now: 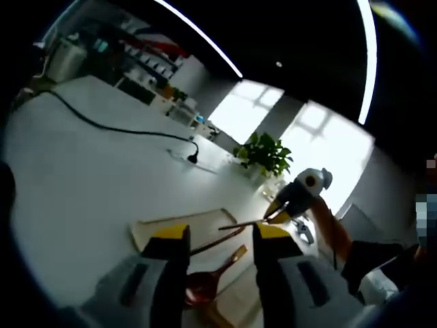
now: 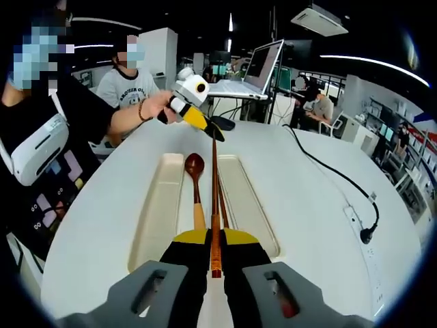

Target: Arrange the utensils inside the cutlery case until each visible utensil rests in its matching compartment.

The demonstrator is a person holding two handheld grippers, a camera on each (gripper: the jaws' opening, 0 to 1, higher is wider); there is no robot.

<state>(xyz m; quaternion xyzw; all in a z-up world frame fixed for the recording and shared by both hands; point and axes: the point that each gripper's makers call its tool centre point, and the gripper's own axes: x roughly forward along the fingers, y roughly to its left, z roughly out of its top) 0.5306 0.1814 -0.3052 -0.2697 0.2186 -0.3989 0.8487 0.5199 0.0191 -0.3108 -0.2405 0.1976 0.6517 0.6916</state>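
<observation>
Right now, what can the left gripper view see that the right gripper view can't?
Left gripper view alone: a potted plant by bright windows, and its own left gripper with jaws apart above the case.

Right gripper view alone: an open laptop at the table's far side, seated people behind it, and the right gripper closed on a chopstick.

Both: the white table, the black cable, the cutlery case, and the wooden spoon lying in it.

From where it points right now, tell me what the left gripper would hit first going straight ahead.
Probably the spoon, whose bowl lies between and just beyond the open jaws of the left gripper, over the cutlery case. Depth is hard to judge in this fisheye view.
</observation>
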